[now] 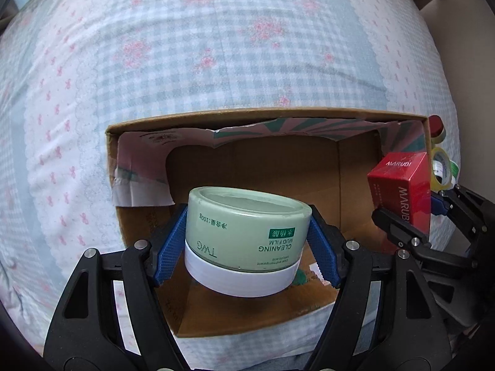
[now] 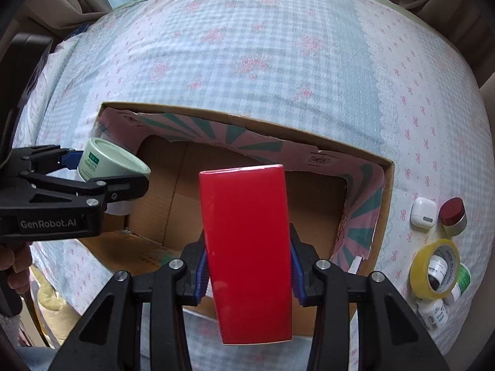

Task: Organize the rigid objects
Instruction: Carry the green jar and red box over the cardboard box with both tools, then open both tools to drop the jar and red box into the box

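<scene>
Only the right wrist view shows the white case (image 2: pixel 423 212) beside the tape roll (image 2: pixel 434 268).

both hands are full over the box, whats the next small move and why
Probably lower the left hand-held gripper and set the green jar on the cardboard box floor. It is clamped upside down above bare cardboard, while the right hand-held gripper holds the red box apart, to the right.

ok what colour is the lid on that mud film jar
White, on a pale green jar held upside down by the left gripper. Clearest in the left wrist view.
</scene>
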Demonstrator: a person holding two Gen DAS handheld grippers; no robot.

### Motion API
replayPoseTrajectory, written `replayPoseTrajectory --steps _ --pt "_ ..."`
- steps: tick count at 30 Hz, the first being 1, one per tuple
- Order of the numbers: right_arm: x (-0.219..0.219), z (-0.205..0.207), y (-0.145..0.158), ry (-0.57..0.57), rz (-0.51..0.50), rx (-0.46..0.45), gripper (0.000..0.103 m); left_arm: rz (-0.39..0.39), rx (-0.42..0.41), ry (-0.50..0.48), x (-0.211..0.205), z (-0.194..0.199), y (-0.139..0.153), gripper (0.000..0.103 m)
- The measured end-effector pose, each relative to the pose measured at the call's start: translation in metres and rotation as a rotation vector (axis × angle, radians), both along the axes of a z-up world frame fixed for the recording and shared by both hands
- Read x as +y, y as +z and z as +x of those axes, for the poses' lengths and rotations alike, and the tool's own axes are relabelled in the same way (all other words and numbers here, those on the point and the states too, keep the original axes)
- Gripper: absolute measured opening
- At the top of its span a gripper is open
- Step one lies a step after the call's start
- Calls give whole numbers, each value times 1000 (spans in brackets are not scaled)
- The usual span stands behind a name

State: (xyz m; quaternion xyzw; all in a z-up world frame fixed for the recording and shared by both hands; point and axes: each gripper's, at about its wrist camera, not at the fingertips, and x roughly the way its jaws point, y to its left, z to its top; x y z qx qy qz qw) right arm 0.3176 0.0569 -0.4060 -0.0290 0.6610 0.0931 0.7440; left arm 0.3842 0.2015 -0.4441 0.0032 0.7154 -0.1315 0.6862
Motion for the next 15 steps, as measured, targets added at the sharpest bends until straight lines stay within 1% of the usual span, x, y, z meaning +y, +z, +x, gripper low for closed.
replayPoseTrajectory --steps 3,5,6,8,10,13,15 --pt "8 1 -18 51 -22 -5 39 14 41 32 -4 5 -18 70" --pt "16 -3 -26 112 -37 -20 39 10 67 62 -3 8 -28 70" --pt "19 -6 -30 146 -47 -21 39 22 66 65 -4 9 -31 70" --pt "24 -11 -36 186 -52 -18 39 29 66 70 -6 10 -33 70" --pt "23 -12 -37 189 -43 -33 39 8 65 75 -8 11 -32 70" --pt "21 -10 -39 180 -28 -35 39 37 31 50 -16 13 -25 70" --pt "22 -11 -38 204 -48 -53 39 18 33 46 -21 15 -23 70"
